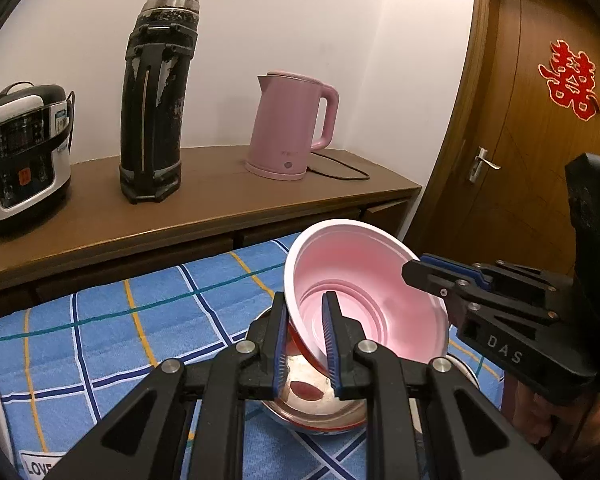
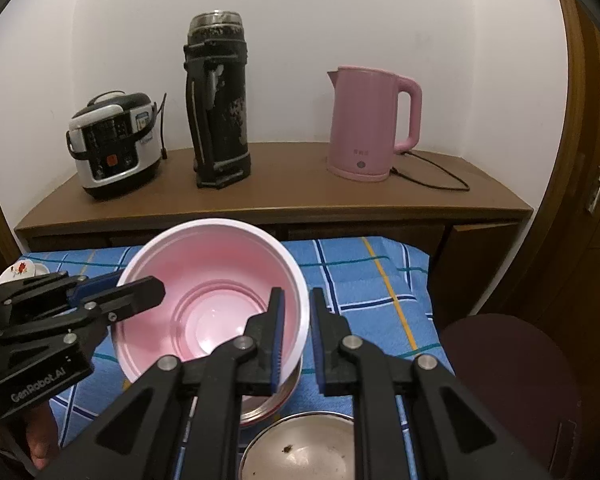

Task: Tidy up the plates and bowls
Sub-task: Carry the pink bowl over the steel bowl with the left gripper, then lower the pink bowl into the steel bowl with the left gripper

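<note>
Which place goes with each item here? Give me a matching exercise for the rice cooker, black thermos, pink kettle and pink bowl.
Items:
1. rice cooker
2. black thermos
3. pink kettle
4. pink bowl

Places:
A. right end of the sideboard
B. tilted above the steel bowl
C. left end of the sideboard
D. on the sideboard, between the other two appliances

Pairs: 1-C, 2-D, 3-A, 4-B

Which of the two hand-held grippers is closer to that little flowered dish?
Left. The left hand-held gripper sits right beside the flowered dish; the right hand-held gripper straddles the far rim of the pink bowl.
</note>
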Demonstrator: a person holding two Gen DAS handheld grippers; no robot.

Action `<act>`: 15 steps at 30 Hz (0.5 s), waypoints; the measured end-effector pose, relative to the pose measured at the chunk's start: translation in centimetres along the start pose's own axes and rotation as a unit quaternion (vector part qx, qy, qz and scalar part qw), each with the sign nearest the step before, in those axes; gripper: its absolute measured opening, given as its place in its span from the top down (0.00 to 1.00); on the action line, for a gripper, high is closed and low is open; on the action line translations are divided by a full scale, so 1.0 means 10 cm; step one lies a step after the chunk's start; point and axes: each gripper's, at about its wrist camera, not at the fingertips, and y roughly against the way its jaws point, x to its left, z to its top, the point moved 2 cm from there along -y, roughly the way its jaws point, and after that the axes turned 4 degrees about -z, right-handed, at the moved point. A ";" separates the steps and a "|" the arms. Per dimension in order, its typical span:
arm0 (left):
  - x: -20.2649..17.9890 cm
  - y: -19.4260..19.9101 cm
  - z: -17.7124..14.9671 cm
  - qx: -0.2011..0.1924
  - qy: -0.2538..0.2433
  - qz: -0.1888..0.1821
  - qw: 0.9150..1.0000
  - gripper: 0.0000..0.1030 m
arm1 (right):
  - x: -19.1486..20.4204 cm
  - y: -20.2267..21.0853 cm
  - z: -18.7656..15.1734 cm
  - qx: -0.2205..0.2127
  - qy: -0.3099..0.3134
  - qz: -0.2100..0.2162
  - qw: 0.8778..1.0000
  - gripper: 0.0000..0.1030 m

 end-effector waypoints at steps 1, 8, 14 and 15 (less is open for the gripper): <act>0.01 -0.01 0.00 0.002 0.001 -0.001 1.000 0.82 | 0.00 -0.02 -0.01 0.002 0.000 -0.001 1.000 0.87; 0.03 -0.07 -0.04 0.013 -0.001 0.005 1.000 0.82 | 0.02 -0.10 -0.03 0.016 0.007 -0.004 1.000 0.87; 0.05 -0.13 -0.06 0.027 -0.001 0.007 1.000 0.81 | 0.03 -0.19 -0.08 0.036 0.011 -0.006 0.999 0.86; 0.06 -0.14 -0.07 0.029 -0.001 0.007 1.000 0.81 | 0.03 -0.21 -0.08 0.040 0.011 -0.004 0.999 0.86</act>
